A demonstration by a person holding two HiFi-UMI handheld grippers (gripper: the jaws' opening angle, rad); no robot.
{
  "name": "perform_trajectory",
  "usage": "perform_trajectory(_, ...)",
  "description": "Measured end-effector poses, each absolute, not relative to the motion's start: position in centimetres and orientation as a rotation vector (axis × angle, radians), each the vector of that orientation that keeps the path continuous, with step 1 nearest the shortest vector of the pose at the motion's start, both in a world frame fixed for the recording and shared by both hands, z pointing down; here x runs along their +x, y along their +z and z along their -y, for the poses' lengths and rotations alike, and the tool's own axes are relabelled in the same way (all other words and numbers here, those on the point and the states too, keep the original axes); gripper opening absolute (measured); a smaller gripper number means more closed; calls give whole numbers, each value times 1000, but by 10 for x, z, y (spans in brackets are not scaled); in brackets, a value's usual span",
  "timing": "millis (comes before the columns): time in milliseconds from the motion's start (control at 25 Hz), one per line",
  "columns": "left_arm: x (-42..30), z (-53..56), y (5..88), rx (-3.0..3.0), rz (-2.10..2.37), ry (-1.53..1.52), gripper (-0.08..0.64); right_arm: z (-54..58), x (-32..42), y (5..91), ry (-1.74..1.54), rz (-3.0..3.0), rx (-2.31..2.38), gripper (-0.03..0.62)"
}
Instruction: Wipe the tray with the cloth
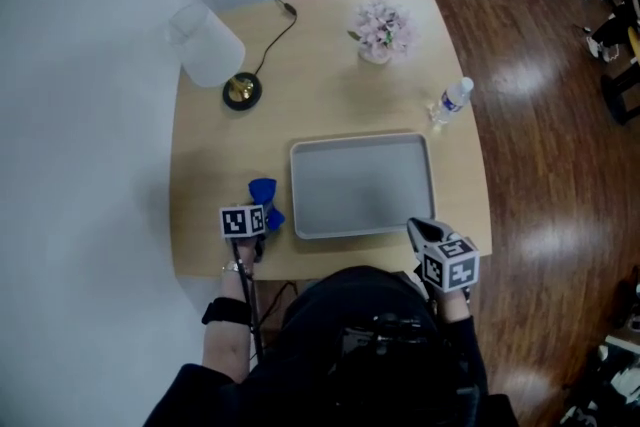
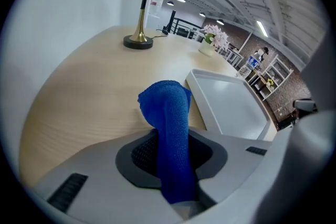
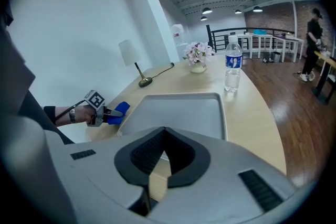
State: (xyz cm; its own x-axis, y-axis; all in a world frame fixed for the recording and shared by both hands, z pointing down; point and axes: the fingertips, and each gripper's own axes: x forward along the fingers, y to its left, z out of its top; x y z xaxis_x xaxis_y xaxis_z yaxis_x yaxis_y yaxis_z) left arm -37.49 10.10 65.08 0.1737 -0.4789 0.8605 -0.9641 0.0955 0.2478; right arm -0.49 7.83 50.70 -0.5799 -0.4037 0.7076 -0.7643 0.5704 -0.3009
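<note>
The left gripper (image 1: 262, 218) is clamping the cloth (image 2: 168, 107) just left of the tray (image 1: 300, 195) while the right gripper (image 1: 420, 230), closed and empty, is hovering at the tray's near corner; unheld, the tray could slide during wiping.

Nothing legible shows anywhere. The water bottle (image 3: 232, 72), far right on the worktop (image 3: 254, 110), wears a blue label (image 3: 233, 62) whose print is too small to read.
</note>
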Motion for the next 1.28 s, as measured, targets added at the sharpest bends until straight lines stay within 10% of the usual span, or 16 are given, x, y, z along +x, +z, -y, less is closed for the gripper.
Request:
perform_trajectory(360, -380, -98, 664, 1478, 1468, 654, 115, -79, 5, 508, 830, 2213, 961, 6)
perform_trajectory(520, -373, -96, 649, 1505, 1457, 572, 341, -79, 2, 506, 822, 2227, 949, 6)
perform_trajectory(720, -388, -101, 587, 1560, 1587, 454, 374, -78, 2, 508, 823, 2239, 940, 6)
perform_trajectory(800, -377, -107, 552, 1637, 1588, 376, 327, -78, 2, 508, 824, 2240, 936, 6)
perform_trajectory(920, -327, -117, 503, 1793, 1510, 337, 23, -77, -1, 507, 824, 2253, 918, 6)
perform_trajectory(1280, -168, -126, 491, 2035, 1175, 442, 3, -80, -26, 495, 781, 2353, 793, 6)
